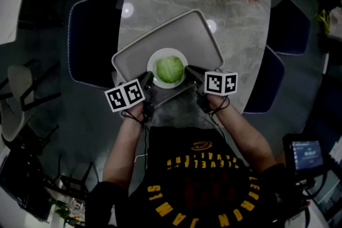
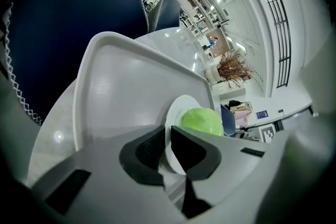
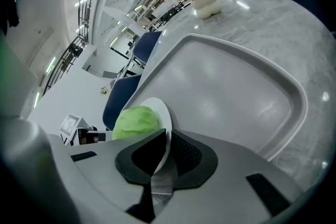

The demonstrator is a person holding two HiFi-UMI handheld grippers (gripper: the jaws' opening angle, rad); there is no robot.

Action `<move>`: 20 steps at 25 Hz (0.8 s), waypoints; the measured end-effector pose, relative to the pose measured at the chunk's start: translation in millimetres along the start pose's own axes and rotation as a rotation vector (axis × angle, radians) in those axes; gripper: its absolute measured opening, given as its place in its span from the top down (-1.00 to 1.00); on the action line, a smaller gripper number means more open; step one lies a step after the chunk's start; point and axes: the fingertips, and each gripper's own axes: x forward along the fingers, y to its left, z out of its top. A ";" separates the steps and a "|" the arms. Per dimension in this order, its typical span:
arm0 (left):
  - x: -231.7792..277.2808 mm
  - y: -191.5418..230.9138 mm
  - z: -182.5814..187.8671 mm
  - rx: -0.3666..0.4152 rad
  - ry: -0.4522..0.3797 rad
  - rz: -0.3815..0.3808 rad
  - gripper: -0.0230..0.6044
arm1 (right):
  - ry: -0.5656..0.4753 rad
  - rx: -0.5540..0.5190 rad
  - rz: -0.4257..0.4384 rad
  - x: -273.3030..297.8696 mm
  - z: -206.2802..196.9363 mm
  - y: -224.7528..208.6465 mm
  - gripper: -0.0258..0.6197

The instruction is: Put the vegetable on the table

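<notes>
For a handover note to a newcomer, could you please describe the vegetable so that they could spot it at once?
On the pale oval table lies a grey tray; at its near edge is a white plate, gripped at the rim by the left gripper and the right gripper. The vegetable is the round green cabbage on that plate, the only green thing on the table.

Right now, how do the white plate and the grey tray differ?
The plate is round and white; the tray is rectangular, grey and larger. The plate carries the green vegetable; the tray's visible surface is bare. The left tool and right tool each clamp the plate's rim; neither grips the tray. Both are pale and plain.
</notes>
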 end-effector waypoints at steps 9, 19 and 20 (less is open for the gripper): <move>-7.9 -0.9 -4.7 0.003 0.017 -0.024 0.81 | -0.021 0.011 0.006 -6.3 -5.0 7.3 0.80; 9.1 -12.8 -6.8 0.042 0.054 -0.047 0.81 | -0.067 0.063 0.003 -15.4 -8.3 -12.4 0.80; 10.8 -13.4 -8.9 0.041 0.058 -0.049 0.81 | -0.070 0.065 0.007 -16.5 -9.5 -14.4 0.80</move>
